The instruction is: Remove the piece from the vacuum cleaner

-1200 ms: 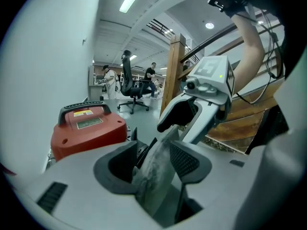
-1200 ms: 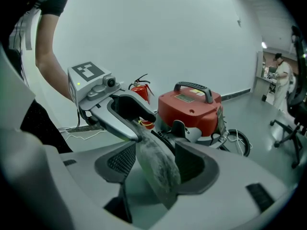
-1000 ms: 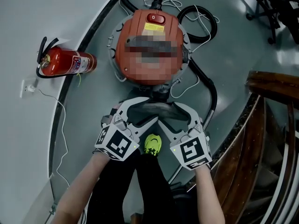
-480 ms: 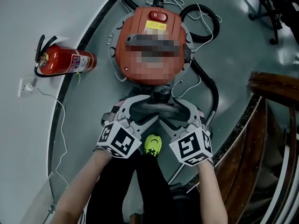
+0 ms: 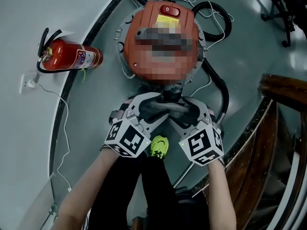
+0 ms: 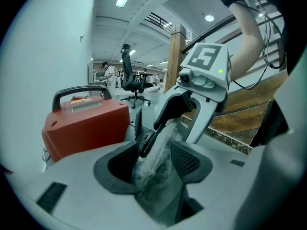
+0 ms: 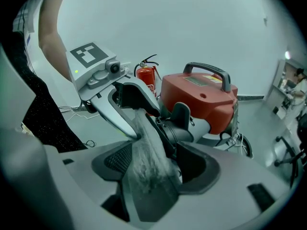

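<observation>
- The vacuum (image 5: 163, 37) sits on the floor (image 5: 268, 61). Its piece (image 5: 165, 108), a dusty grey tube, juts from the inlet towards the person.
- A black ribbed collar (image 7: 168, 131) joins the piece to the inlet.
- Left gripper (image 5: 149, 108): jaws wide with the piece lying between them, and a gap shows on one side, so it has no grip.
- Right gripper (image 5: 184, 110): its jaws have just been opening and stand wide, with the same piece between them and not clamped.
- The piece looks like rigid, light plastic, and its coat of dust will likely make it slippery under the pads.
- The joint at the collar is probably a tight push fit, so expect resistance and then a sudden release.
- The best hold seems to be across the tube just behind the collar, squeezed firmly.
- The vacuum may slide or tip when the piece is pulled, so the other gripper could steady it.
</observation>
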